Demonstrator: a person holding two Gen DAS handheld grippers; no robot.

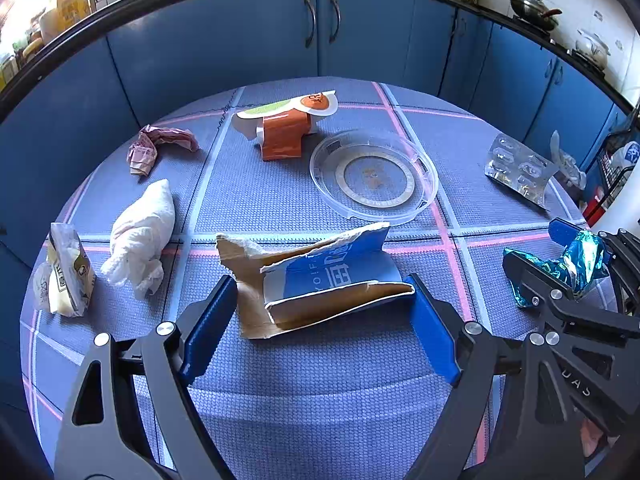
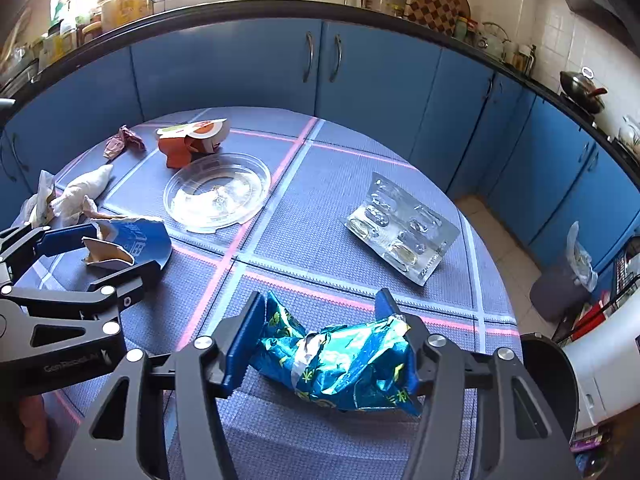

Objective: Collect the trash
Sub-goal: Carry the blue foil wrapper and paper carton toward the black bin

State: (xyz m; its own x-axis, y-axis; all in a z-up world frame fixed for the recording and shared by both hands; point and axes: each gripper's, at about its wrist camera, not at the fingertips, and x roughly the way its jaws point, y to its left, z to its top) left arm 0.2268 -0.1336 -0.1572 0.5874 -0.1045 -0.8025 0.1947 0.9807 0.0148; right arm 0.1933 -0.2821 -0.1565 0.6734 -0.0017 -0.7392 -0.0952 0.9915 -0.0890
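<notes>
1. Trash is lying scattered over the checked surface: torn blue cardboard piece, teal foil wrapper, clear plastic lid, blister pack, orange carton, white tissue wad, pink crumpled wrapper, small food packet.
2. Left gripper is standing wide, straddling the cardboard piece; the pads look to be touching its ends or just beside them, not yet squeezing.
3. Right gripper is sitting at about half width, both pads pressing on the foil wrapper, so it is gripping it.
4. Judging the step: both sides are picking at once, right ahead of left.
5. Left: cardboard is bowed and springy, so closing slowly and square to the fold should be keeping it from popping sideways. Getting the pads low near the surface would be helping too.
6. Right: foil is crushing easily; a firm close before lifting seems wise, since slick film could be slipping out.
7. Grey bin is standing on the floor to the right, likely the drop point.
8. Risk: the grippers are working close together, so lifting straight up is avoiding a clash.
</notes>
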